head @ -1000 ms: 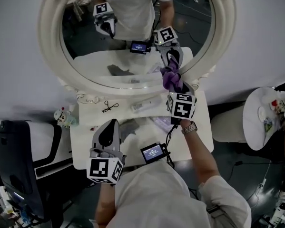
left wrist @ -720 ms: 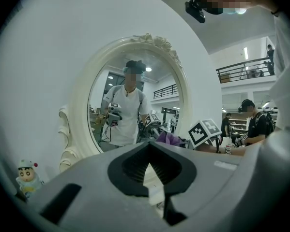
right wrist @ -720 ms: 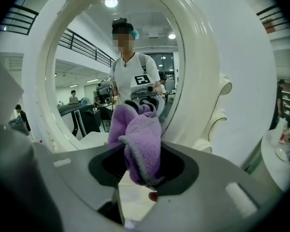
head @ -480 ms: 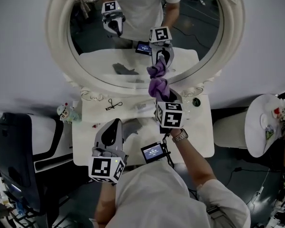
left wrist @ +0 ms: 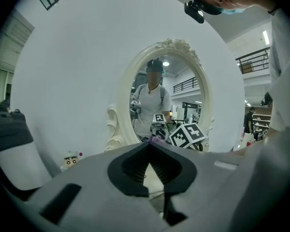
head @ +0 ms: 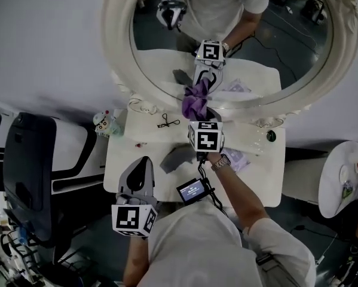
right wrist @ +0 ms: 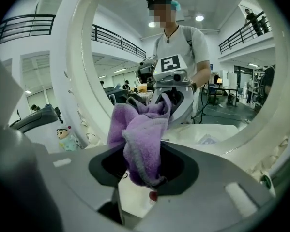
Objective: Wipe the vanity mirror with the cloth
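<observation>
The oval vanity mirror (head: 256,46) in a white ornate frame (head: 116,58) stands at the back of the white table. A purple cloth (head: 195,100) is pressed against the lower part of the glass, left of its middle. My right gripper (head: 201,115) is shut on it. In the right gripper view the cloth (right wrist: 142,134) bunches out between the jaws of the right gripper (right wrist: 145,153), with its reflection just beyond. My left gripper (head: 143,163) hangs over the table's front left, away from the mirror. In its own view the left gripper (left wrist: 149,146) is shut on nothing.
On the vanity table (head: 119,160) lie a grey object (head: 170,158), a small metal tool (head: 165,122) and a packet (head: 241,158). A small figurine (head: 104,123) stands at the table's left corner. A dark chair (head: 23,172) is at the left, a round side table (head: 346,178) at the right.
My right gripper has slid the purple cloth leftward along the lower glass. The head view has shifted, so the mirror now sits further right. The left gripper has kept its place.
</observation>
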The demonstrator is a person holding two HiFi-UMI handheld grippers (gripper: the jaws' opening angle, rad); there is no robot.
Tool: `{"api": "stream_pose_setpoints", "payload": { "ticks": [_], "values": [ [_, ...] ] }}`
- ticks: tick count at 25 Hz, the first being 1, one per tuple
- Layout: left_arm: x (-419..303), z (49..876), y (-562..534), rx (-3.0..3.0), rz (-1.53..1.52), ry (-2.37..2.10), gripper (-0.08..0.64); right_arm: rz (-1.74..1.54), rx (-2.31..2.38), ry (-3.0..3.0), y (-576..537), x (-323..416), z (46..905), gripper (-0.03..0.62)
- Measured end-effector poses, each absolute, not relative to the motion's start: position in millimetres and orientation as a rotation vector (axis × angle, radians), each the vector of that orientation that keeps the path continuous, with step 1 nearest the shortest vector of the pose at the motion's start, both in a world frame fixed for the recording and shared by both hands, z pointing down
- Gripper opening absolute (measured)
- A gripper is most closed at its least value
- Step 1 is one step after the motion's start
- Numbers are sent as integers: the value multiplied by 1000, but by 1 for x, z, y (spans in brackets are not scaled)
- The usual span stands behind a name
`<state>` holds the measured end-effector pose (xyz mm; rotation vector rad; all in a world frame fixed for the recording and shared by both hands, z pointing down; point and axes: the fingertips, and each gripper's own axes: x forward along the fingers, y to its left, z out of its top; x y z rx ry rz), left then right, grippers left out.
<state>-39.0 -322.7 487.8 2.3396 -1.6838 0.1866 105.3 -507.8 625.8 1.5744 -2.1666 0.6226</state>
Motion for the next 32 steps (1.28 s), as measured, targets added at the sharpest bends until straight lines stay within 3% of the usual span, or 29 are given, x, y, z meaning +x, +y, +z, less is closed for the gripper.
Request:
{"api": "stream_pose_setpoints", "payload": {
  "ticks": [8, 24, 32],
  "values": [
    [-39, 496, -328, 2351, 183, -1635, 3, 544, 1605, -2084, -512, 130, 644, 164],
    [-1, 497, -339, 2534, 139, -1340, 3, 497, 2050, -1742, -481, 301, 598, 164],
    [-11, 495, -342, 2601, 83, -1214, 3, 515, 2180, -2008, -405, 286, 536, 164]
  ]
}}
